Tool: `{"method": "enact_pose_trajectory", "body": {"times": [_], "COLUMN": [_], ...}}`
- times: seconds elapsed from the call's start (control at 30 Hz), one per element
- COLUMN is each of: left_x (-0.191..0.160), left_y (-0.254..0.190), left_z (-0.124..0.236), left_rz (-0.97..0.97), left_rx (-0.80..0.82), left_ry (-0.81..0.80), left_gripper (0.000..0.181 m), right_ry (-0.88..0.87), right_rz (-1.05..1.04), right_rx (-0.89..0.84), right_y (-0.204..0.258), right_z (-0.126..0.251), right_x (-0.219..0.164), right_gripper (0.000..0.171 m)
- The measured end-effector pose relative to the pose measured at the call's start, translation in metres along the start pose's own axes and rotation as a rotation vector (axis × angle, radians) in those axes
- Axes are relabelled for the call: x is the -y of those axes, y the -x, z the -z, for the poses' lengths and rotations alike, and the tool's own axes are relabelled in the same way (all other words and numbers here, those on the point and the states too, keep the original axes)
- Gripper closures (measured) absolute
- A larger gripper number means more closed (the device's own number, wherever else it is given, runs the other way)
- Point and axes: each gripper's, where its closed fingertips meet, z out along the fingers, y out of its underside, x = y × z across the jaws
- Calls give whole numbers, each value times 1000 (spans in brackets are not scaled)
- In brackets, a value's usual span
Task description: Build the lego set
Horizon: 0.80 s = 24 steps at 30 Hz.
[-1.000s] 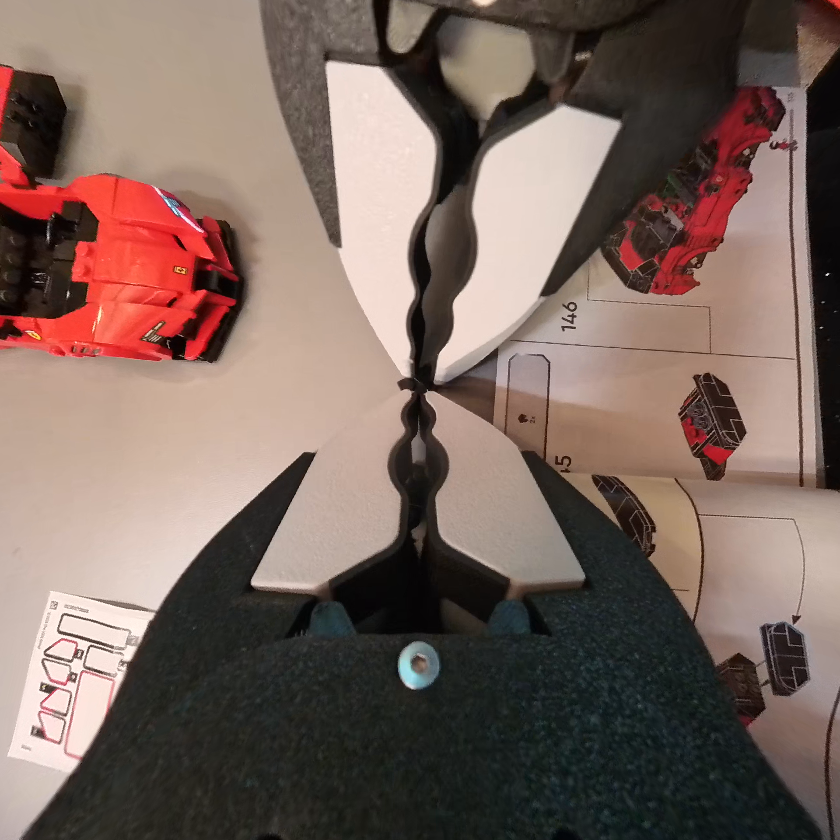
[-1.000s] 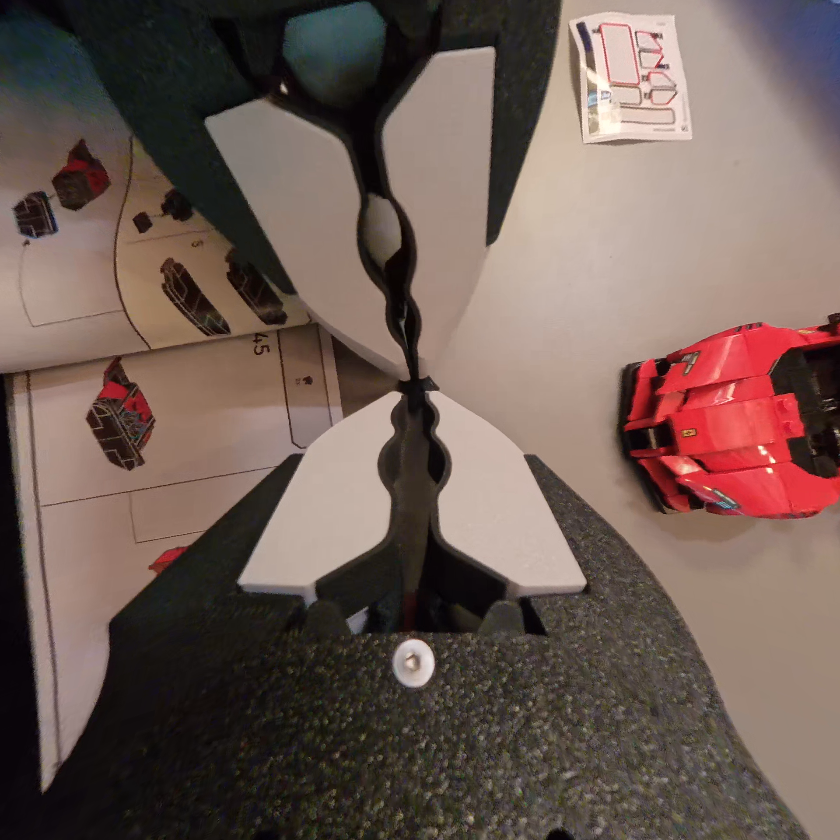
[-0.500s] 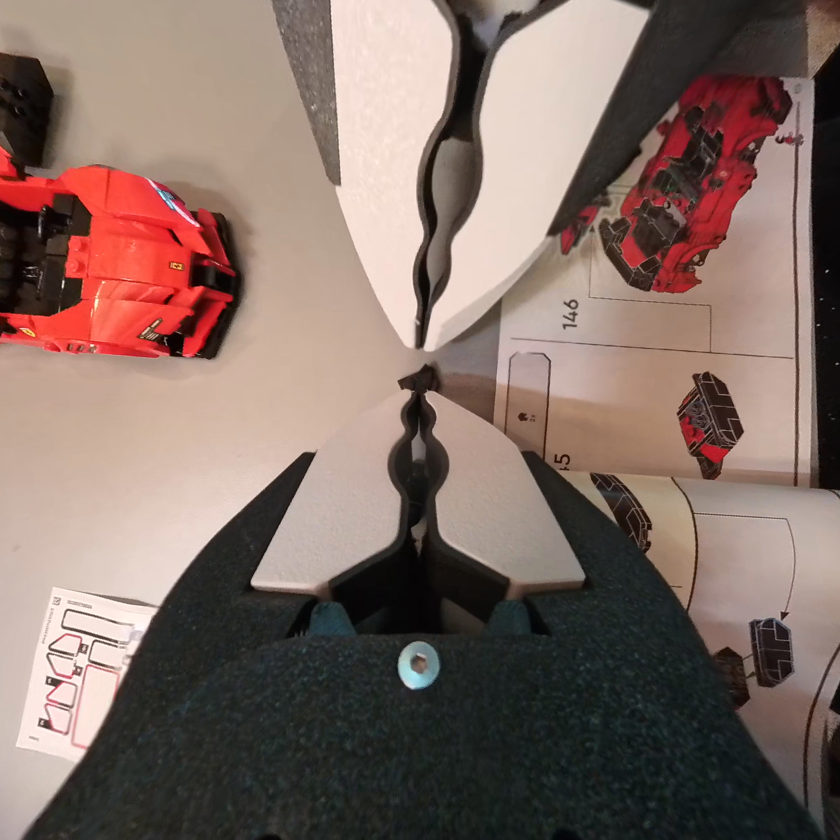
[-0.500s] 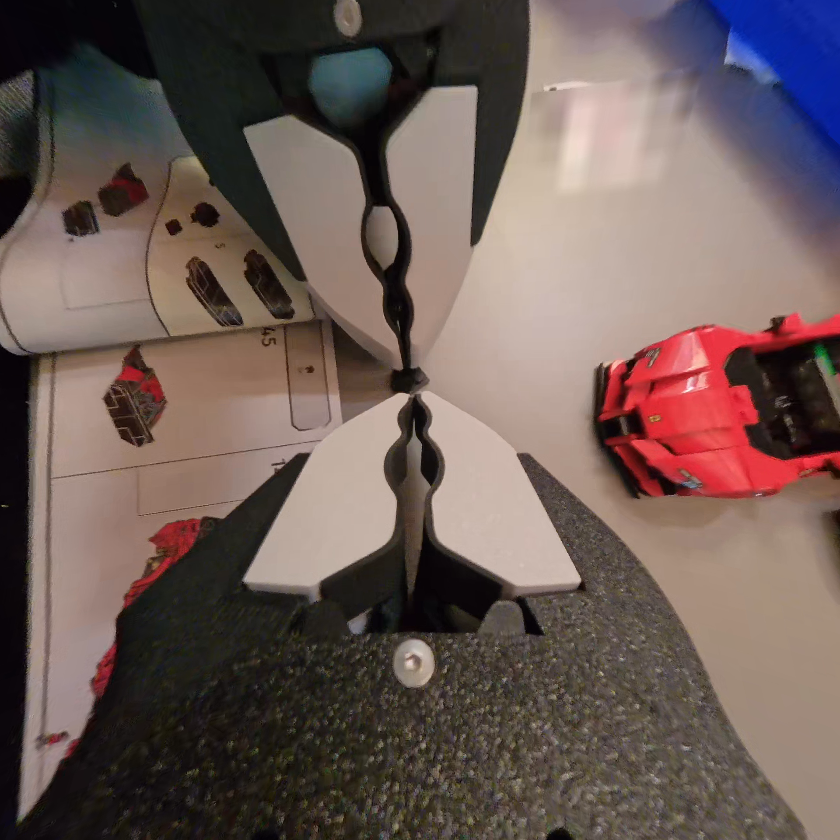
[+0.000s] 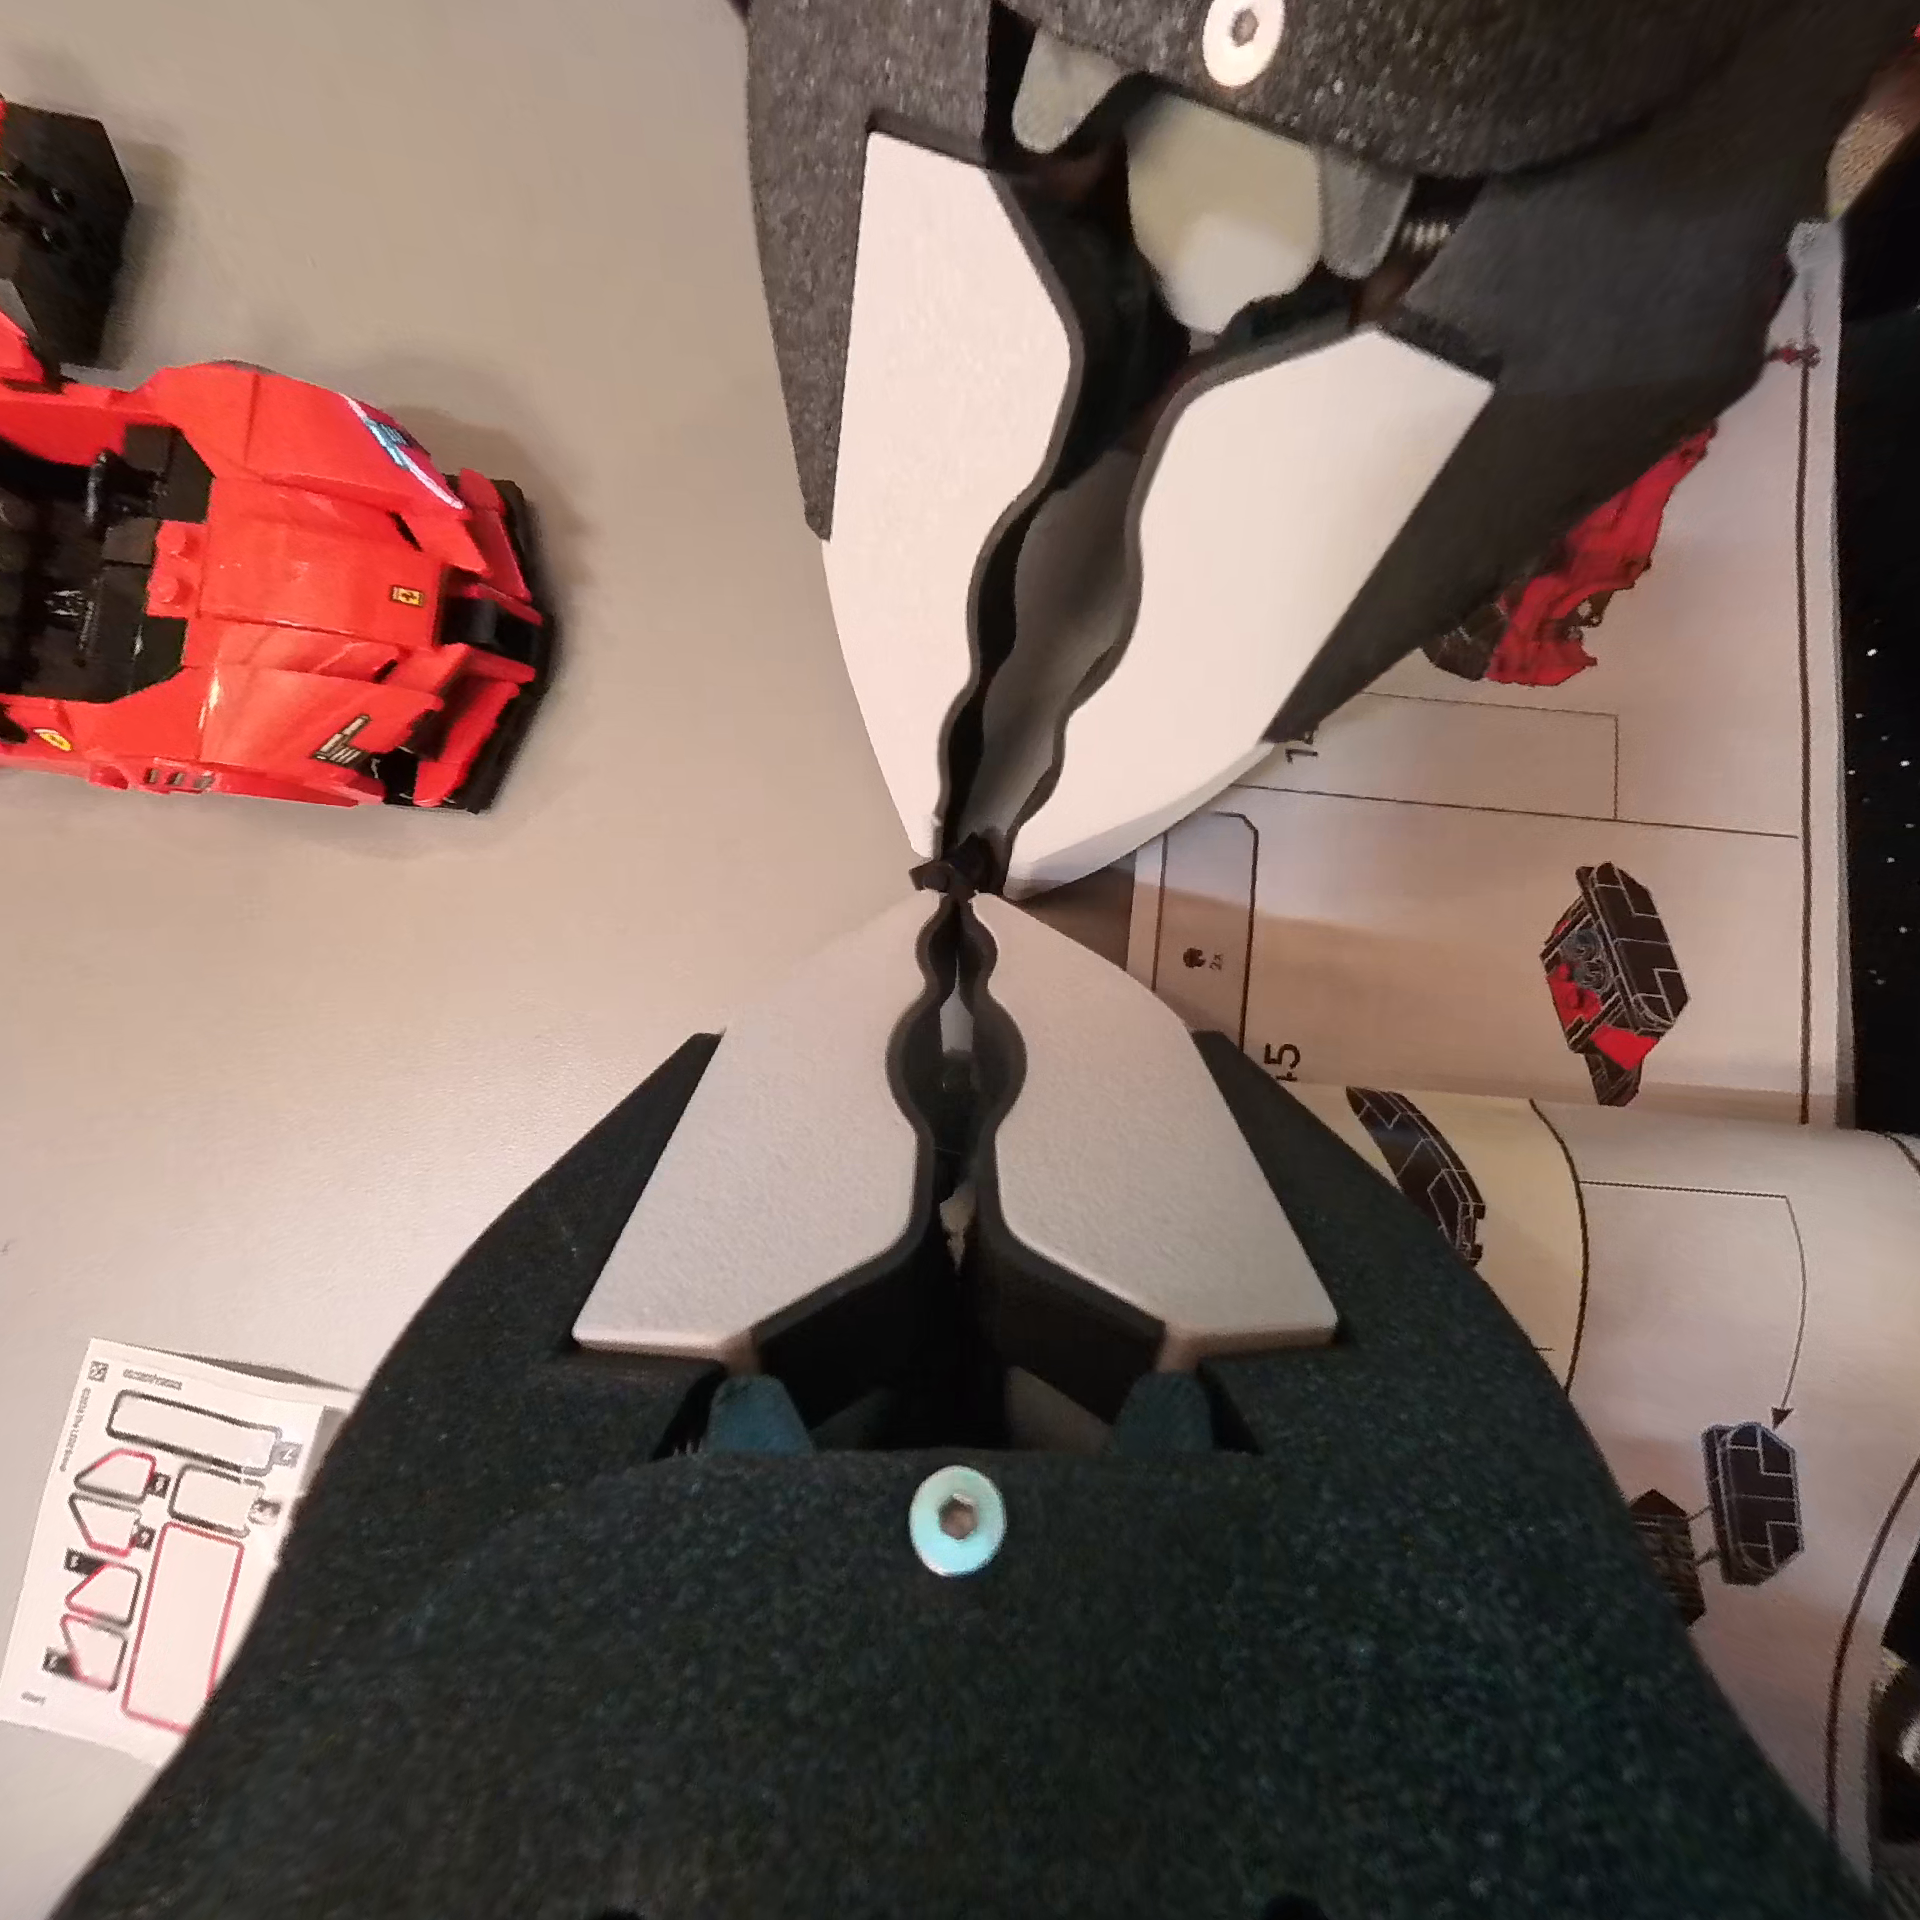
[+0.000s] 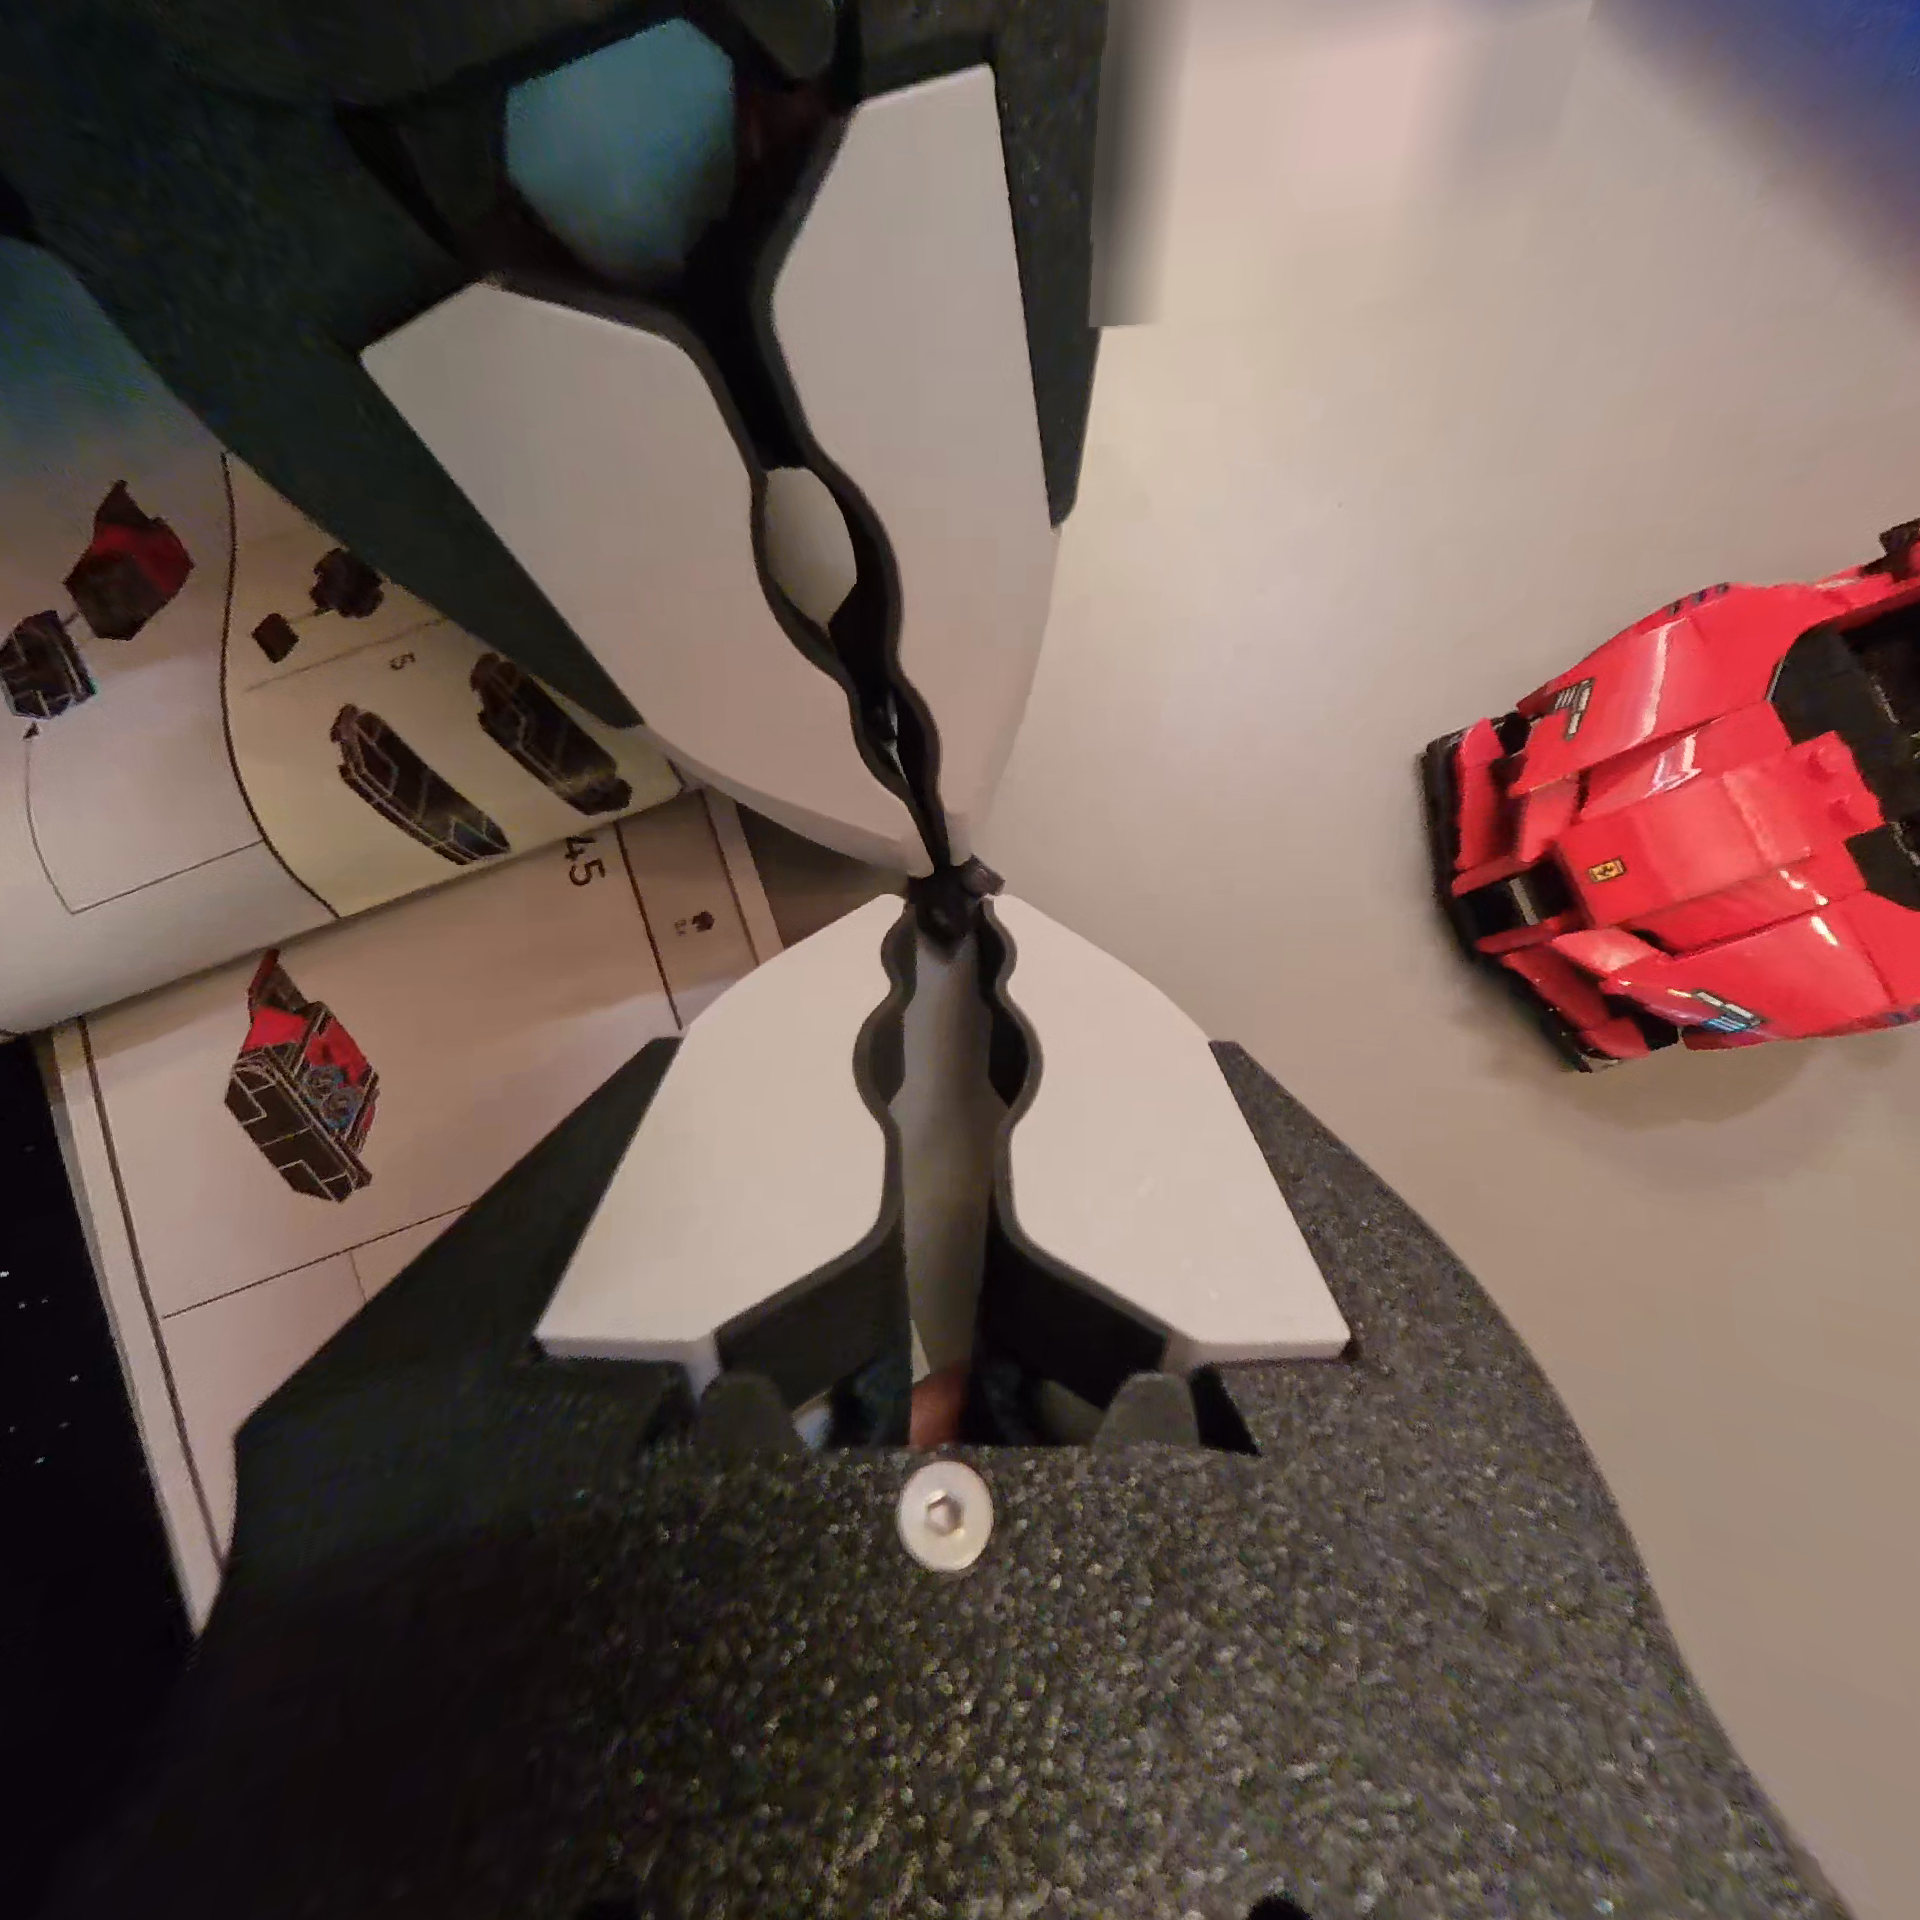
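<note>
Where half a second ago a gap stood between my two tools, their tips now meet again over the grey surface point(image 5: 312, 1039), so I take the red lego car point(image 5: 260, 603) as my landmark for everything else.

Largest is the surface itself, carrying all that follows. Next is the open instruction booklet point(image 5: 1455, 935), lying on the far side of my tools from the car; in the left wrist view my right tool's black body covers the booklet's upper page. The car sits well apart from the tools, its nose pointing toward them, and it has not shifted on the surface. A small sticker sheet point(image 5: 156, 1527) lies near the car, on the same side of the tools; my left tool's body hides one corner of it.

My left tool point(image 5: 951, 920) has its fingers pressed together, and my right tool point(image 6: 940, 914) is likewise closed at the tip. Smallest of all is the tiny black lego piece point(image 5: 956, 868), pinched right where the two tips touch. In the right wrist view it point(image 6: 951, 899) sits at the meeting point too. It is too small for me to tell which tool truly grips it, or whether both do. Half a second ago it sat on my left tool's tip alone.
</note>
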Motion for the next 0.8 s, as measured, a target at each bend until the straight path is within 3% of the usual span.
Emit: {"method": "enact_pose_trajectory", "body": {"times": [0.3,0.5,0.77,0.8], "left_x": [0,1,5,7], "left_y": [0,-1,-7,-8], "left_z": [0,0,3,6], "left_rz": [9,3,-29,-30], "left_rx": [-6,-9,-77,-88], "left_ry": [-8,-16,-45,-60], "left_gripper": [181,181,181,172], "right_ry": [20,-55,-24,-24], "right_rz": [407,302,243,238], "right_rx": [-155,-60,31,46], "right_y": [0,1,-8,-8], "right_z": [2,6,26,27], "right_x": [3,5,0,0], "right_gripper": [165,165,165,165]}}
